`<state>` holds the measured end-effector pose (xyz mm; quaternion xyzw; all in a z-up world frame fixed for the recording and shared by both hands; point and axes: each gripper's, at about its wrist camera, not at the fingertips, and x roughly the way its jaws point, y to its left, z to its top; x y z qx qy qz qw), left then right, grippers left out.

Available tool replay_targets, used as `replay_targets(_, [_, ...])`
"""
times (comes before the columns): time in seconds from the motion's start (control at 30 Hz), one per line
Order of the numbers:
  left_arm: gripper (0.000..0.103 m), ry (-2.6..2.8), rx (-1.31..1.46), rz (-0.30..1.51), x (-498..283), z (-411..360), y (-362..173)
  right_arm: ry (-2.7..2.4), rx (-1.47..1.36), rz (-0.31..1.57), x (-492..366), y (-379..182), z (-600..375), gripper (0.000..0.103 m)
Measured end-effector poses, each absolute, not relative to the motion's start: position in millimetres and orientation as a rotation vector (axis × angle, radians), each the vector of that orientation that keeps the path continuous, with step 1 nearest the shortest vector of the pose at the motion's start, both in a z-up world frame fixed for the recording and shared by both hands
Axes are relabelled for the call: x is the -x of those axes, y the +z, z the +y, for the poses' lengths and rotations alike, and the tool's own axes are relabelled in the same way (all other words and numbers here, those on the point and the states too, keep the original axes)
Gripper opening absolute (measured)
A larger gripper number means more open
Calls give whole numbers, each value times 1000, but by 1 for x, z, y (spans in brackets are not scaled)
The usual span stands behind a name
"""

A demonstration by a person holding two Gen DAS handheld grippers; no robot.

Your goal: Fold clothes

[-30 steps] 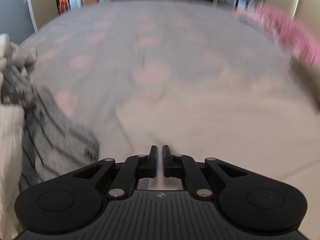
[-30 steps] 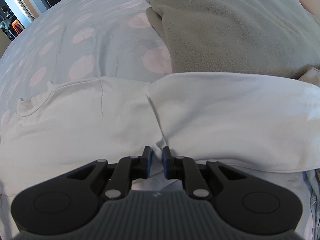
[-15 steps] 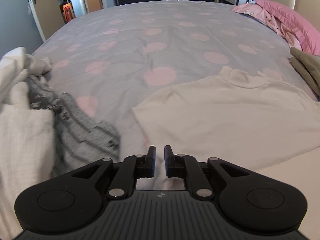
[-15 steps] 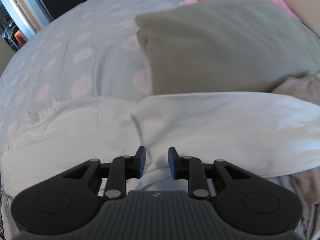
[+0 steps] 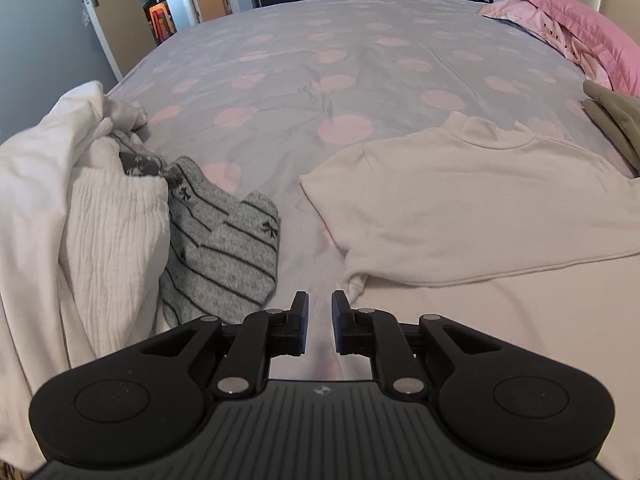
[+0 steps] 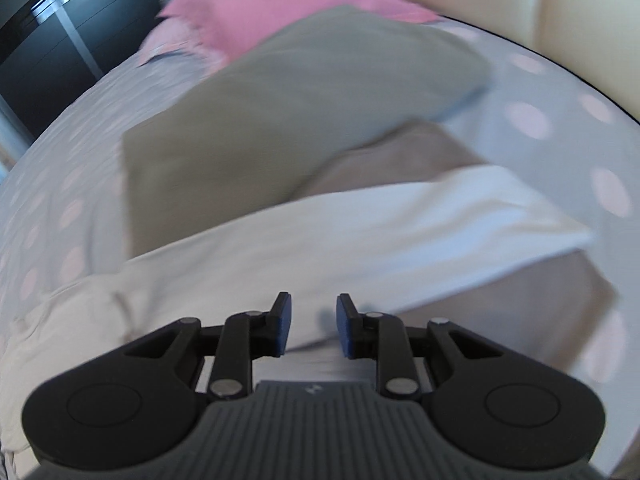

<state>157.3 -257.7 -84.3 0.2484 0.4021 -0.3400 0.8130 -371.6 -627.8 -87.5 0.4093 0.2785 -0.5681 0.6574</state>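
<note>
We see both tools empty, left gripper [image 5: 319, 300] jaws just eased narrowly apart, right gripper [image 6: 311, 304] narrowly parted too, above the white top [image 5: 472, 204] on the bed [image 5: 320, 52].

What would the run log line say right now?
left gripper: open, empty | right gripper: open, empty | white short-sleeved top: flat on spotted bedsheet

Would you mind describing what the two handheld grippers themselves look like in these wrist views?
Both look alike. The left gripper and right gripper each have matte black linkage arms with silver pivot pins, two rounded black lobes at the base, a ribbed dark grey centre plate with a small emblem, and blue pads inside the fingertips. No cables, hands or sleeves show.
</note>
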Motion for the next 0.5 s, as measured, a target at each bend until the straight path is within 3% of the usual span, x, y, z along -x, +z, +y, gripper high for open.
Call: replay_targets(0.5, [15,-622,-576,893,-142,-250,-104,-1460,-1205,340,503,-109,-629,29])
